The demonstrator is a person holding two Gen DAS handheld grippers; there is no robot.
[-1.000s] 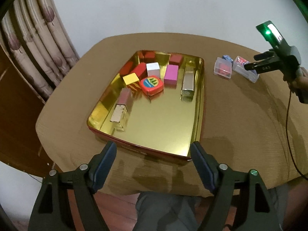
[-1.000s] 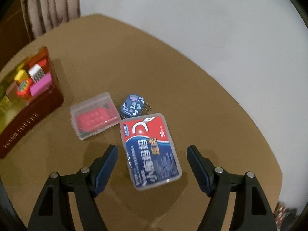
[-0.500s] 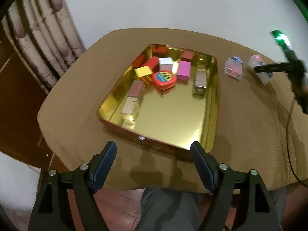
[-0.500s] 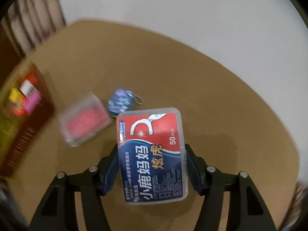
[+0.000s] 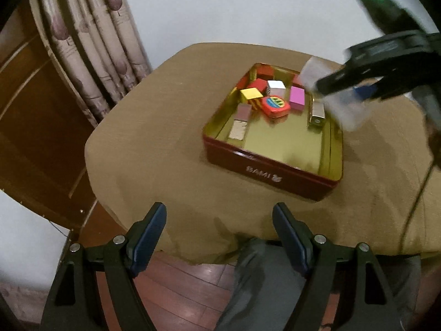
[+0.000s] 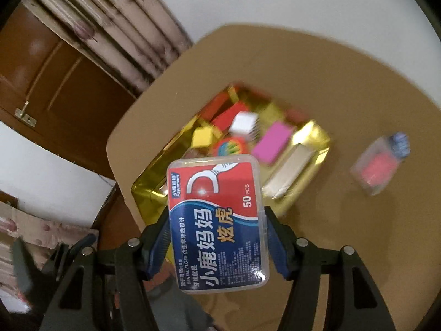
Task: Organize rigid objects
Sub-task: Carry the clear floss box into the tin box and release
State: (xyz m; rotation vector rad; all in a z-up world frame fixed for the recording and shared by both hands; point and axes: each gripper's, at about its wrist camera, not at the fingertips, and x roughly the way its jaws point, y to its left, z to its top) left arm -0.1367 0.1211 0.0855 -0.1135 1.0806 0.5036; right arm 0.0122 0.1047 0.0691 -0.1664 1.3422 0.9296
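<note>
Floss box [image 6: 219, 222] lifted over tin [image 6: 319, 138], clamped in right gripper [image 6: 217, 244] (left gripper [image 5: 219, 230] wide, empty)

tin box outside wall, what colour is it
Dark red, with pale lettering on the tin box; the inside is shiny gold. It shows best in the left wrist view.
</note>
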